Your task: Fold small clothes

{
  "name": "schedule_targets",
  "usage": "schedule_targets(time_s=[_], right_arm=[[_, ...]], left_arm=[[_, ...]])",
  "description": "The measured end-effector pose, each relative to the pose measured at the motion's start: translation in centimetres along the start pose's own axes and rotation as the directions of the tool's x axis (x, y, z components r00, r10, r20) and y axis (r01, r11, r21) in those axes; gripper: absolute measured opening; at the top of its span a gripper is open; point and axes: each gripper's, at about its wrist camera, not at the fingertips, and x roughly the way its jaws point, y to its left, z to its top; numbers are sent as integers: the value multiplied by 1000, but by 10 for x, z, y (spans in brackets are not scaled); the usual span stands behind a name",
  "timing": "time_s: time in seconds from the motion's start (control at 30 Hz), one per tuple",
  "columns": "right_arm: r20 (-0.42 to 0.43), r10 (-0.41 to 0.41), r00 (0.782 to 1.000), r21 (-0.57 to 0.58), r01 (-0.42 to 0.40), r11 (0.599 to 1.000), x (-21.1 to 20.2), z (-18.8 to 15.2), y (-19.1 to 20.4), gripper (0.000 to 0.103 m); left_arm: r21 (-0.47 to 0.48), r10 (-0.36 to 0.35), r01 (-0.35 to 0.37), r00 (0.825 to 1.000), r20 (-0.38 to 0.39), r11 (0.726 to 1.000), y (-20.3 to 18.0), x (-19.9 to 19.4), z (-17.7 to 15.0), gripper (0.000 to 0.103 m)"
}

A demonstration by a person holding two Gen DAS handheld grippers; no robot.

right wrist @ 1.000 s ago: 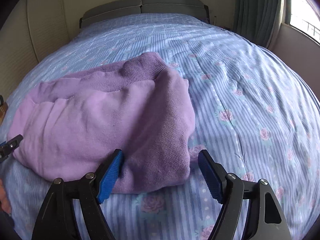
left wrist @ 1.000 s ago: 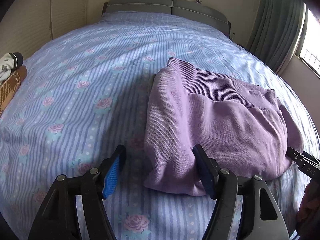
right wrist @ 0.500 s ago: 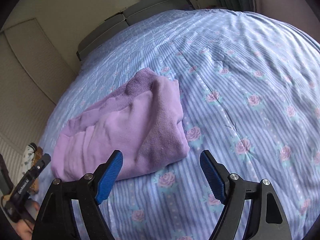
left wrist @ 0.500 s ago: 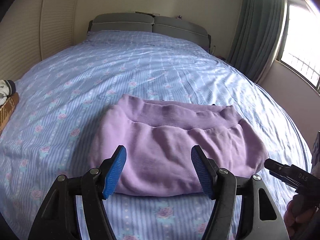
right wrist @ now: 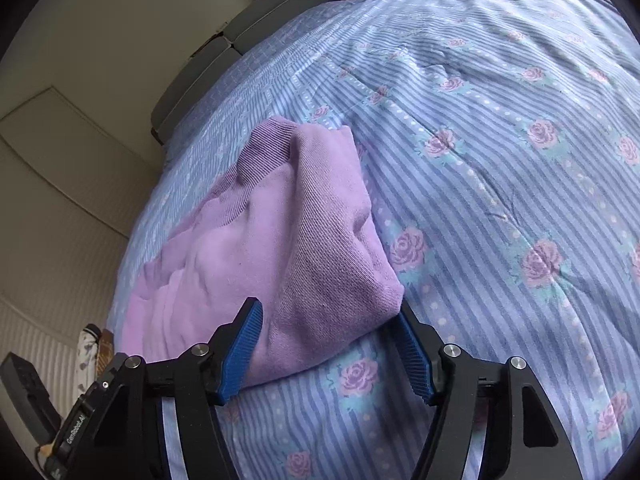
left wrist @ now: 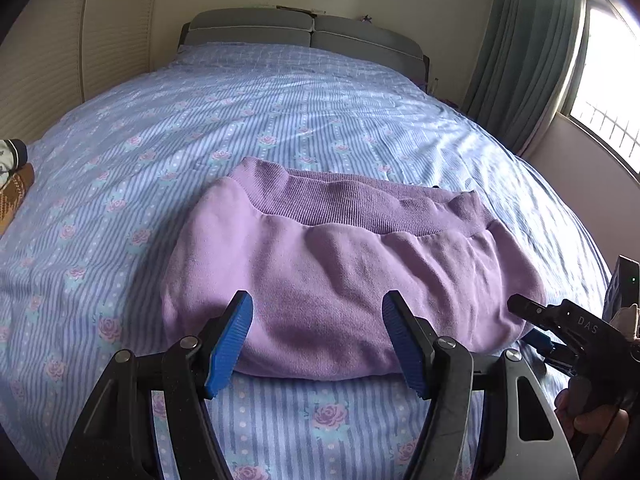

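A folded purple fleece garment (left wrist: 340,276) with a ribbed waistband lies on the blue rose-patterned bedspread (left wrist: 280,120). My left gripper (left wrist: 318,338) is open, its blue pads at the garment's near edge, holding nothing. My right gripper (right wrist: 330,352) is open around the garment's near right corner (right wrist: 320,280), with the corner between its pads. The right gripper also shows at the right edge of the left wrist view (left wrist: 560,328).
A grey headboard (left wrist: 304,32) stands at the far end of the bed. Other clothes (left wrist: 12,176) lie at the bed's left edge. Grey-green curtains (left wrist: 528,52) and a window are on the right. Open bedspread lies around the garment.
The left gripper's view has swung from the garment's left end to face its long side and come closer. The right gripper has tilted and closed in on the garment's right corner. Both stay open.
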Motion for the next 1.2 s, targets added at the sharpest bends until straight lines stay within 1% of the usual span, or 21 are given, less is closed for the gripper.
schedule_targets(time_s=[0.13, 0.2, 0.27, 0.33, 0.4, 0.43, 0.47, 0.53, 0.57, 0.6, 0.7, 0.77, 0.83, 0.9, 0.97, 1.1, 1.17, 1.2], right_arm=[[16, 71, 997, 89, -72, 993, 10, 12, -12, 67], [11, 87, 996, 128, -88, 988, 14, 14, -15, 68], [-1, 88, 996, 129, -87, 988, 13, 13, -12, 68], [-20, 110, 994, 132, -106, 986, 11, 8, -10, 68], [-27, 101, 995, 124, -97, 988, 12, 2, -10, 62], [-22, 81, 996, 121, -78, 990, 12, 2, -10, 53], [-16, 77, 997, 137, -74, 988, 13, 3, -13, 49], [-6, 97, 995, 167, -95, 981, 12, 5, -18, 38], [-6, 99, 995, 163, -96, 982, 10, 5, -17, 35], [-4, 92, 996, 148, -91, 985, 8, 4, -15, 34], [33, 46, 998, 86, -49, 995, -5, 0, 0, 30], [75, -7, 997, 7, 7, 1000, -16, -2, 18, 29], [121, -68, 990, -90, 79, 993, -26, -3, 40, 28], [173, -112, 978, -188, 145, 971, -32, -3, 66, 27], [221, -146, 964, -284, 206, 936, -36, -6, 93, 27], [309, -173, 935, -443, 303, 844, -36, -13, 149, 26], [348, -165, 923, -512, 335, 791, -32, -20, 178, 26], [365, -156, 918, -547, 346, 762, -34, -33, 191, 26]], left_arm=[[-33, 7, -7, 1000, -6, 999, 10, 7, 5, 67], [-49, 2, -2, 1000, -4, 999, 14, 7, 6, 67], [-56, 2, -2, 1000, 1, 998, 16, 5, 6, 67], [-52, 5, -4, 1000, 4, 999, 16, 4, 5, 67], [-48, 6, -6, 1000, 4, 999, 16, 4, 5, 67], [-45, 6, -6, 1000, 2, 999, 15, 4, 5, 67], [-43, 5, -5, 1000, 1, 999, 15, 4, 4, 67], [-37, 2, -2, 1000, 5, 999, 14, 1, 4, 67], [-34, 2, -2, 1000, 6, 999, 14, -1, 4, 67], [-33, 0, 0, 1000, 7, 999, 15, -2, 4, 67], [-43, 4, -3, 1000, 13, 999, 19, -9, 5, 67], [-57, 8, -7, 1000, 15, 998, 25, -14, 5, 67], [-68, 16, -16, 1000, 11, 998, 32, -20, 5, 67], [-75, 32, -31, 999, 12, 997, 42, -27, 5, 67], [-88, 48, -46, 999, 17, 995, 53, -36, 5, 67], [-129, 94, -91, 996, 14, 987, 82, -55, 3, 67], [-144, 115, -112, 993, 16, 983, 98, -66, 1, 67], [-148, 134, -129, 991, 19, 980, 107, -72, 1, 67]])
